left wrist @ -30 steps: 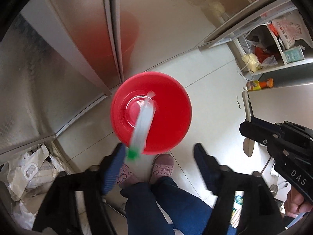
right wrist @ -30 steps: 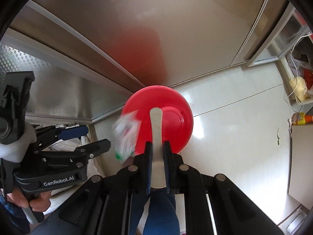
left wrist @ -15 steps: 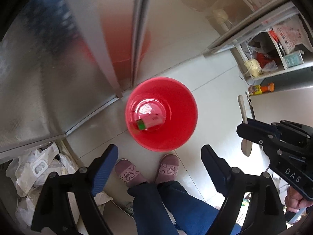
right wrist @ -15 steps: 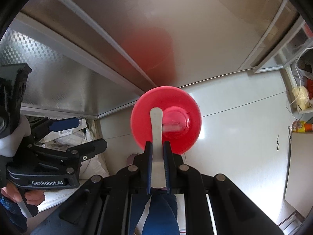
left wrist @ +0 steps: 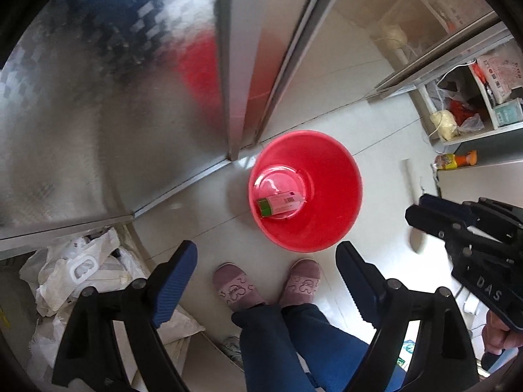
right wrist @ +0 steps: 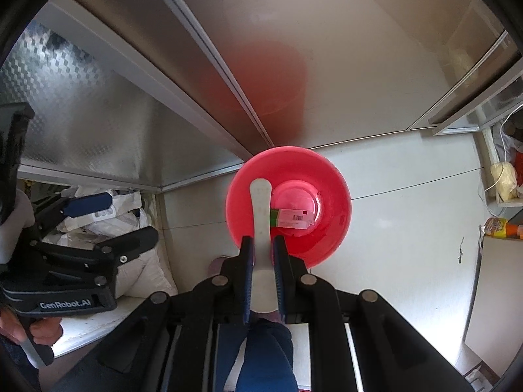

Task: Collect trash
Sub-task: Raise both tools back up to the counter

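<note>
The green-and-white wrapper [left wrist: 279, 203], a second ago falling beside the left gripper [left wrist: 266, 281], now lies flat on the red bucket's [left wrist: 340, 196] floor; that gripper has pulled back.

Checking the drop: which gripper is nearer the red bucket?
Right. The right gripper, shut on a white spoon, hangs over the red bucket; the left gripper is open, back from its rim.

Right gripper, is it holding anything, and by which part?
Yes: the right gripper is shut on a white flat spoon-like stick, clamped near its lower end. The left gripper is open, holding nothing.
</note>
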The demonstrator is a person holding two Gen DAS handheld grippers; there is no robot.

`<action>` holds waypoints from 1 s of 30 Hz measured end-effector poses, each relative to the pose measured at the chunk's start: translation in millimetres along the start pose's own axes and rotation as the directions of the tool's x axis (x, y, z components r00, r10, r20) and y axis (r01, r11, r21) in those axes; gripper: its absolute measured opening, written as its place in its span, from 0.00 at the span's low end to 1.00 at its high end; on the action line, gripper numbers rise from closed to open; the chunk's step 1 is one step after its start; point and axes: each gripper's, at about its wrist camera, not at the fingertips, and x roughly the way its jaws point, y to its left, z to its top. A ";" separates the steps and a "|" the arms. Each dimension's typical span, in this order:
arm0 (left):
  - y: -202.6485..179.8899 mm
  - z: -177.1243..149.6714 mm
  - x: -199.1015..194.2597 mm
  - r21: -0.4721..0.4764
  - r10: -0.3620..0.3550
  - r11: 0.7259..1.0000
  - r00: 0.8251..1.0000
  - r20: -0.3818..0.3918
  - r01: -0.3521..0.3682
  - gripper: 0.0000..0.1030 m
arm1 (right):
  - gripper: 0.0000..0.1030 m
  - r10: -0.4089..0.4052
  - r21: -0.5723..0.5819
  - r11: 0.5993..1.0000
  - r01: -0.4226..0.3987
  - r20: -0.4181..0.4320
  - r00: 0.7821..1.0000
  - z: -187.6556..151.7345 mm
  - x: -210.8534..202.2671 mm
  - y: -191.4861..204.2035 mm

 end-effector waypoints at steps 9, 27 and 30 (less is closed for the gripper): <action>-7.2 -3.5 -29.2 0.031 0.048 0.998 0.998 0.047 -0.050 0.83 | 0.62 -0.041 -0.002 0.999 0.041 0.038 0.998 -7.1 -18.4 2.1; -58.1 -16.0 -272.3 0.100 0.052 0.991 0.956 0.289 -0.084 0.83 | 0.83 -0.087 0.081 0.994 0.069 0.249 0.964 -20.7 -227.2 35.6; -72.0 -14.8 -306.5 0.117 0.080 0.985 0.937 0.339 -0.126 0.83 | 0.89 -0.101 0.093 0.993 0.078 0.281 0.954 -18.3 -259.0 40.1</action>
